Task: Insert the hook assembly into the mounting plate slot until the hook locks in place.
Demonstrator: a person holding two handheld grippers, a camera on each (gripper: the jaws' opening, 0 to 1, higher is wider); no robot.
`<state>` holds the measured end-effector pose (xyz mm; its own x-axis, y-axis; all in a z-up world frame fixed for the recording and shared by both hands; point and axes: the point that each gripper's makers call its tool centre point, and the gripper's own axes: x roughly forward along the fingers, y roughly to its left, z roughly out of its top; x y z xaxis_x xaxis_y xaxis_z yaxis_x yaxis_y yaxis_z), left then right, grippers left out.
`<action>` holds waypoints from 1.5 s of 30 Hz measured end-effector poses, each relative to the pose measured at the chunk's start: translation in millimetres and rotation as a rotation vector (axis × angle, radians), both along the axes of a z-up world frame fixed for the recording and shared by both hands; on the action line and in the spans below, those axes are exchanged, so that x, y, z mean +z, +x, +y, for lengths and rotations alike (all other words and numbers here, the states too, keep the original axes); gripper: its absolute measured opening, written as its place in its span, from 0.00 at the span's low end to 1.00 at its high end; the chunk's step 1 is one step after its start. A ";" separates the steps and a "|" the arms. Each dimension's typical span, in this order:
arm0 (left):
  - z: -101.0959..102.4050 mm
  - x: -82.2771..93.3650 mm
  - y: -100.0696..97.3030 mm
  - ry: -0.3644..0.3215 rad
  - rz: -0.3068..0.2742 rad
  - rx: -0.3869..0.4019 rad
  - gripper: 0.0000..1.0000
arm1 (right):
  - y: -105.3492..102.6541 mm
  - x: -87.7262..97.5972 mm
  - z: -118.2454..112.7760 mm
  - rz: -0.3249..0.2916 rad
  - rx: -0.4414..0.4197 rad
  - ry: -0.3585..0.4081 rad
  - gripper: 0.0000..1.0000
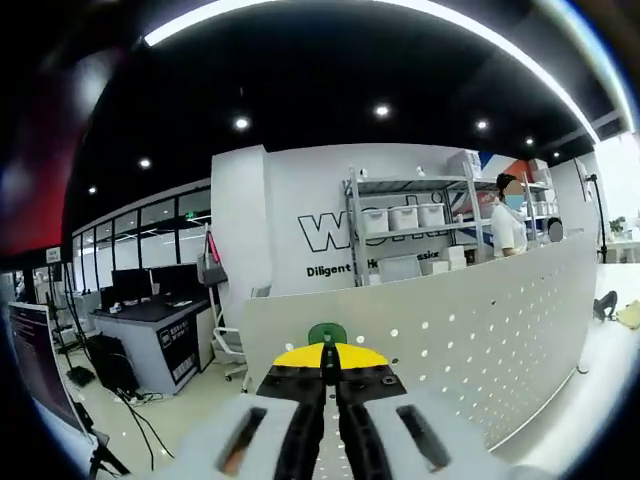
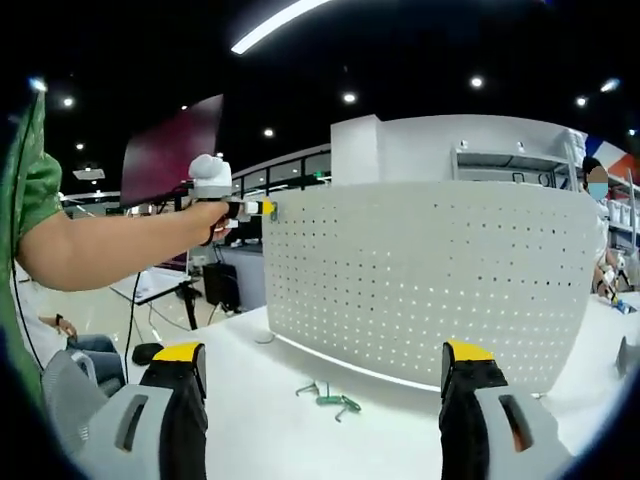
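Gripping the perforated mounting plate's [image 2: 420, 280] top edge, the left gripper [image 1: 329, 372] is clamped tight; right gripper view adds green hooks [image 2: 330, 397] lying on the table [image 2: 260, 430] between the right gripper's [image 2: 325, 375] wide-spread, empty jaws

Hooks [image 2: 328, 396] lie on the table [image 2: 250, 420] before the pegboard [image 2: 430, 280].

Right tongs [image 2: 325, 400] agape — hooks [image 2: 330, 396] before pegboard [image 2: 430, 280].

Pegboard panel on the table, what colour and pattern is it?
White pegboard, dotted with rows of small holes; clearest in the right gripper view.
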<state>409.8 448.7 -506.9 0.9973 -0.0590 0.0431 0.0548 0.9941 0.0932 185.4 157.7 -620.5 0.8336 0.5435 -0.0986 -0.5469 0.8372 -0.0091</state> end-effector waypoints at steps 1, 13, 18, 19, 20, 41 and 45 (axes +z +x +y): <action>-0.3 0.1 0.0 -0.003 -0.005 -0.001 0.02 | 0.3 0.4 -0.4 -0.001 -0.002 -0.001 1.00; -2.2 -1.8 4.5 -0.001 -0.028 -0.005 0.02 | 1.4 3.4 -3.2 -0.003 -0.006 -0.008 0.99; -1.4 -2.7 6.6 0.000 -0.034 -0.004 0.02 | 1.3 3.1 -3.7 0.000 -0.007 -0.011 0.99; -1.4 -3.1 7.0 -0.002 -0.033 -0.004 0.02 | 1.2 2.7 -3.8 0.002 -0.007 -0.011 0.99; -1.2 -3.3 7.6 0.002 -0.034 -0.003 0.02 | 1.3 2.3 -3.9 0.003 -0.007 -0.011 0.99; 0.7 -4.2 8.1 0.022 -0.053 -0.004 0.02 | 1.0 2.7 -1.8 0.005 0.001 -0.018 0.98; 1.0 -4.3 7.9 0.021 -0.054 -0.005 0.02 | 0.5 3.2 -1.7 0.004 0.001 -0.022 0.98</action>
